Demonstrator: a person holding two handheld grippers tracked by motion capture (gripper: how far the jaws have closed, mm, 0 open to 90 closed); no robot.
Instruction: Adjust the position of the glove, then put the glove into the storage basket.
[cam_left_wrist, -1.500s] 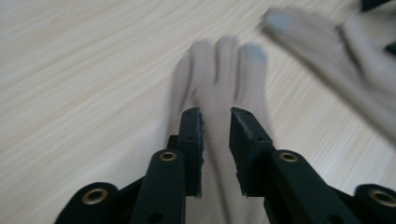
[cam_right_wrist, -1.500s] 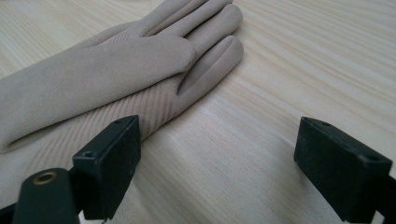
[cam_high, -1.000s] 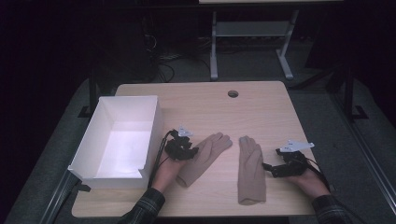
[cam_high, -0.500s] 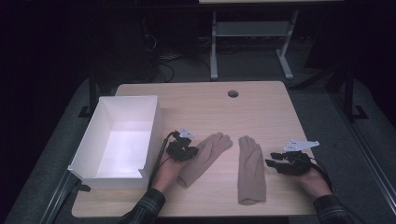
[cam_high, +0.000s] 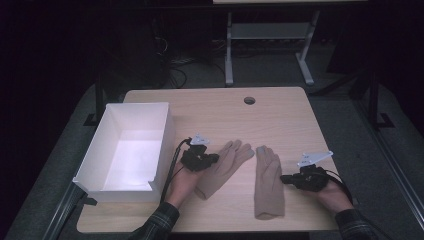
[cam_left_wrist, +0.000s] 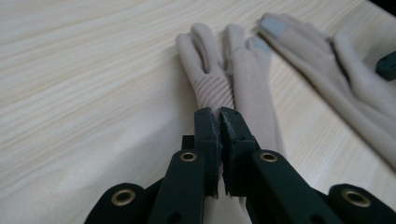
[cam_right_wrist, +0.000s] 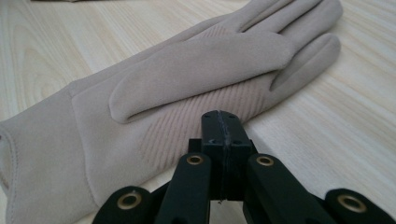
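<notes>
Two beige gloves lie flat side by side on the wooden table (cam_high: 220, 117). The left glove (cam_high: 226, 165) (cam_left_wrist: 247, 79) points its fingers away and to the right. My left gripper (cam_high: 215, 158) (cam_left_wrist: 219, 114) is shut, and its tips sit low over this glove's palm with no fabric seen between the jaws. The right glove (cam_high: 267, 182) (cam_right_wrist: 187, 70) lies straight, thumb folded across its ribbed palm. My right gripper (cam_high: 284, 178) (cam_right_wrist: 222, 116) is shut too, its tips at that glove's right edge near the thumb.
An open white box (cam_high: 165, 135) with nothing inside stands at the table's left, close beside the left hand. A round cable hole (cam_high: 249, 100) sits near the far edge. Bare wood stretches across the far half. Dark floor and a metal stand lie beyond.
My right gripper has slid a little left and toward the near edge, up to the right glove's side. The left gripper and both gloves have stayed put.
</notes>
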